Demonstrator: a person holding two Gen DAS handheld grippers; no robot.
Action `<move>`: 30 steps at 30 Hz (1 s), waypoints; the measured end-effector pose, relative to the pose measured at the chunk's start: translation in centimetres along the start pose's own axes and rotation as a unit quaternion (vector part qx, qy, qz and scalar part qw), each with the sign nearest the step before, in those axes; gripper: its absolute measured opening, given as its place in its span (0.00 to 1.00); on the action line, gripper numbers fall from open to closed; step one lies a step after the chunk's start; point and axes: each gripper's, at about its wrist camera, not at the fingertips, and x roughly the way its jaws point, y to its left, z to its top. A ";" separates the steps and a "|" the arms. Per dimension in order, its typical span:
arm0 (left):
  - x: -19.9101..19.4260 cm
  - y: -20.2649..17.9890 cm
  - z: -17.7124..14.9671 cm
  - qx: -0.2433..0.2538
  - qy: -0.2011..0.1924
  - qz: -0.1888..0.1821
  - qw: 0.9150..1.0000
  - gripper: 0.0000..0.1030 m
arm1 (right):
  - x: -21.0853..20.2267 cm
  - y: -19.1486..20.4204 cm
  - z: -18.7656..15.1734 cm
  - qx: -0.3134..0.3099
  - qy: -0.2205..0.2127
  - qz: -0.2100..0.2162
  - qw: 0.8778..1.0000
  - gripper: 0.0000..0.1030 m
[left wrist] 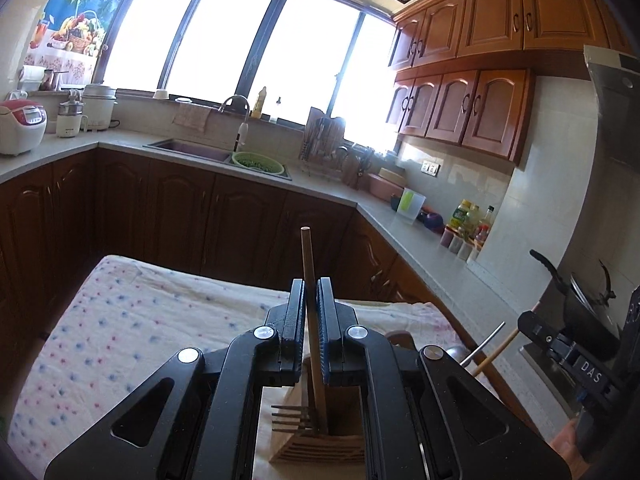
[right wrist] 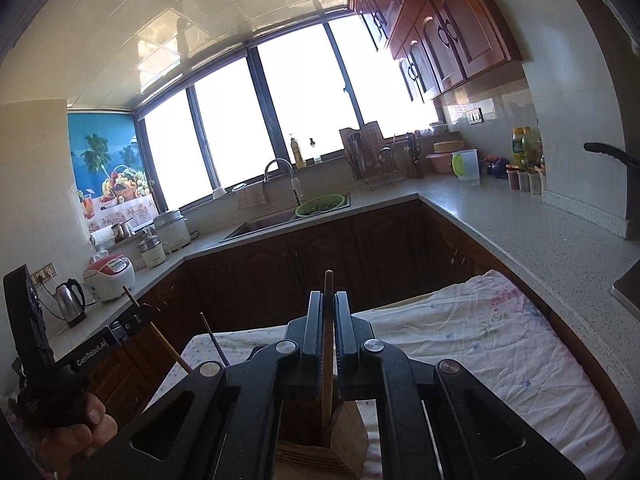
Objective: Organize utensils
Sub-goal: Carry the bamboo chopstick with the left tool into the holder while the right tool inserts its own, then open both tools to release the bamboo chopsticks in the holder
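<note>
Chopstick-thin wooden stick (left wrist: 309, 300) stands nearly upright, top end up, clamped between the left gripper's (left wrist: 311, 292) closed jaws, its lower end down in the wooden holder (left wrist: 320, 444) beside a fork (left wrist: 294, 420). Rightward, the right gripper (right wrist: 329, 308) is clenched on a wooden handle (right wrist: 328, 344), likewise near vertical, foot inside the holder.

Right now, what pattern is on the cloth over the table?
White with small red and blue dots, clearest in the left wrist view.

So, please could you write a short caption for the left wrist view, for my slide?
Left gripper shut on a wooden fork, tines in a wooden utensil holder on the cloth-covered table.
</note>
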 end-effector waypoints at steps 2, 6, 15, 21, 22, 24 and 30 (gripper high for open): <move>0.6 -0.3 -0.6 0.007 0.014 0.002 1.000 0.05 | 0.7 -0.3 -0.7 0.003 0.013 0.000 1.000 0.05; 0.9 -0.7 -1.2 0.023 0.019 0.013 0.999 0.07 | 1.2 -0.6 -1.4 0.006 0.027 -0.004 1.000 0.05; 0.8 -0.5 -0.9 0.023 0.027 0.013 0.999 0.07 | 1.5 -0.9 -1.1 0.018 0.036 -0.007 0.999 0.06; -0.2 0.0 -0.5 0.007 0.026 0.009 1.000 0.43 | 1.3 -1.4 -0.8 0.037 0.043 0.007 0.998 0.24; -0.8 0.1 -0.4 0.003 0.018 0.009 1.000 0.54 | 1.1 -1.4 -0.7 0.039 0.040 0.011 0.998 0.32; -1.6 0.4 -0.3 -0.001 0.014 0.009 1.000 0.58 | 0.3 -1.6 -0.5 0.046 0.027 0.018 0.998 0.71; -4.9 0.6 -0.5 -0.006 0.004 0.009 1.000 0.74 | -3.0 -1.6 0.0 0.063 -0.005 0.037 0.997 0.94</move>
